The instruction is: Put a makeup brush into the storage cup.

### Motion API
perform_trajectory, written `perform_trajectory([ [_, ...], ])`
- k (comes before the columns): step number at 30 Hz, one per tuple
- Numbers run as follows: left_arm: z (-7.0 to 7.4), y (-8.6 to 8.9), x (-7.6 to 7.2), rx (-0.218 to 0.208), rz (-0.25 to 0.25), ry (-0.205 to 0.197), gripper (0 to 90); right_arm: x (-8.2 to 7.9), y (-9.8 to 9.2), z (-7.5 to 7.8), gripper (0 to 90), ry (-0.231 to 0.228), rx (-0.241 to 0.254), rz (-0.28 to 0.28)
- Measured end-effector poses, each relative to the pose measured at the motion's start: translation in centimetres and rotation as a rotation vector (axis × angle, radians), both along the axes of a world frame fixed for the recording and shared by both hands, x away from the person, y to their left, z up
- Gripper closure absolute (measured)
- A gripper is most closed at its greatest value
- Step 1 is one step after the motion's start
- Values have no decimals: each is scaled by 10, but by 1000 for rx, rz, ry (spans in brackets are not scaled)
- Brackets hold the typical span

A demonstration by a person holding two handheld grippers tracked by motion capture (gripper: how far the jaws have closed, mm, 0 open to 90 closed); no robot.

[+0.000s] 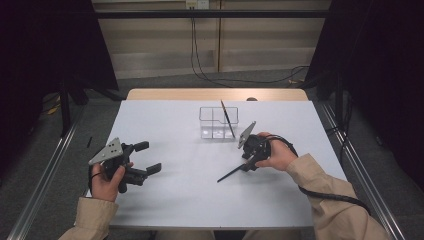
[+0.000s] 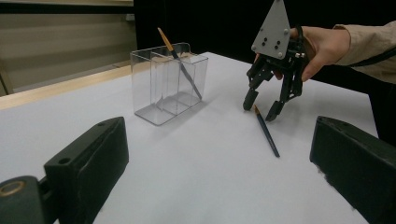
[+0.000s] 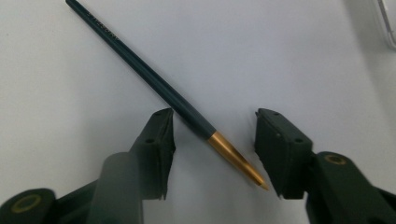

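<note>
Toward the right side of the white bench [image 1: 165, 200], between its middle and its right edge, the right tool [image 1: 251, 161] hangs over a dark blue paintbrush [image 3: 154, 84] that lies flat on the surface. Its jaws straddle the brush near the gold ferrule [image 3: 236, 158] and stand apart from it: one pad sits just beside the handle, the other is clear of the tip, so nothing is gripped yet. To do this pickup well, the person would best centre the jaws across the handle a little above the ferrule, where the shaft is thicker, lower the tool until the pads nearly meet the bench, then close squarely so the thin brush does not roll or pivot out. Behind it, near the middle of the far edge, stands a clear plastic organizer [image 1: 218, 122] with a second paintbrush [image 1: 228, 118] leaning in one compartment; that is probably where this brush belongs, so a grip that leaves the long end free should make tipping it upright easier. Near the left edge the left tool [image 1: 148, 156] rests with its jaws spread wide and empty.
</note>
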State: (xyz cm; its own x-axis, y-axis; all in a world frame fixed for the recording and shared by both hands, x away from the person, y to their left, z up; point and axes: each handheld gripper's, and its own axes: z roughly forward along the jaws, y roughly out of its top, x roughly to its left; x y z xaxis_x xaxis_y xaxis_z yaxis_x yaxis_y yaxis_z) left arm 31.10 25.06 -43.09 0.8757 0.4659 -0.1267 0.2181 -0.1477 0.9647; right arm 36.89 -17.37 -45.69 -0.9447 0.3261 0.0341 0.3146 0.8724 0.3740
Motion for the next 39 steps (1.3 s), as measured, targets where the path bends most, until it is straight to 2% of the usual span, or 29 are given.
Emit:
perform_trajectory([
  [3, 0, 0, 0, -1, -1, 0, 44, -1, 0, 1, 592, -3, -2, 11],
  [6, 0, 0, 0, 1, 0, -3, 45, -4, 1, 2, 669, 9, -11, -9],
  [11, 1, 0, 0, 0, 6, -4, 48, -5, 2, 2, 781, 2, -16, 9],
  [14, 1, 0, 0, 7, 3, -6, 48, -7, 3, 3, 837, 22, -24, -5],
  [20, 0, 0, 0, 4, 2, -3, 48, -7, 7, 4, 842, 21, -52, 3],
  [23, 0, 0, 0, 4, 0, -2, 48, -6, 8, 4, 842, 29, -58, -16],
  [34, 1, -3, 0, 3, -4, 1, 48, -3, 12, 6, 842, 53, -88, -27],
  [39, 0, -3, 1, 4, -5, 3, 48, -3, 10, 6, 843, 66, -85, -33],
])
